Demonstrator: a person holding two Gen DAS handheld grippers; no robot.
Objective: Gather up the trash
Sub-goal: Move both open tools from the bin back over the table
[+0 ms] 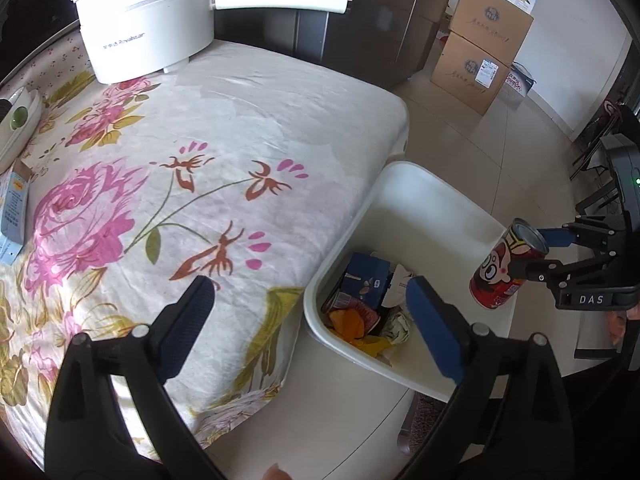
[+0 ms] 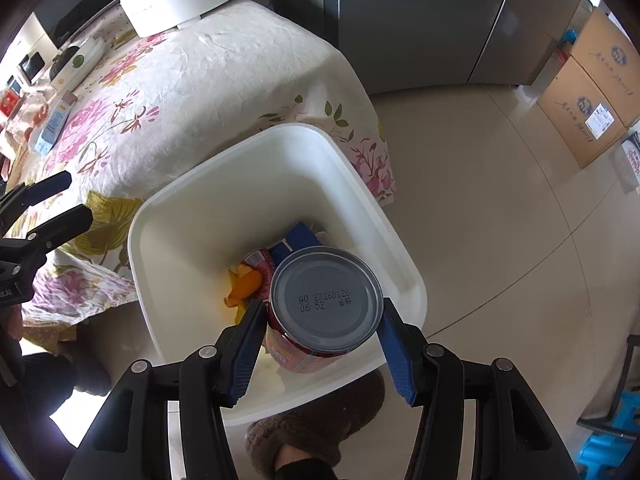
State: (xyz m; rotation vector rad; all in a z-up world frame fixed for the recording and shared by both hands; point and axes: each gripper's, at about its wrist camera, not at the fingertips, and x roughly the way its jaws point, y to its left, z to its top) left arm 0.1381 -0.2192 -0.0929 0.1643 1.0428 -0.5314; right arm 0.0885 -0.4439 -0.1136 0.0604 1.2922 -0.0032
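Observation:
My right gripper is shut on a red drink can and holds it, bottom end toward the camera, over the white trash bin. In the left wrist view the can hangs over the bin's right rim, held by the right gripper. The bin holds a blue carton, orange wrappers and crumpled paper. My left gripper is open and empty, above the table's edge and the bin's near corner.
The table has a floral cloth. On it stand a white electric pot, a white device and a blue box. Cardboard boxes are stacked on the tiled floor by the wall. A slippered foot is below the bin.

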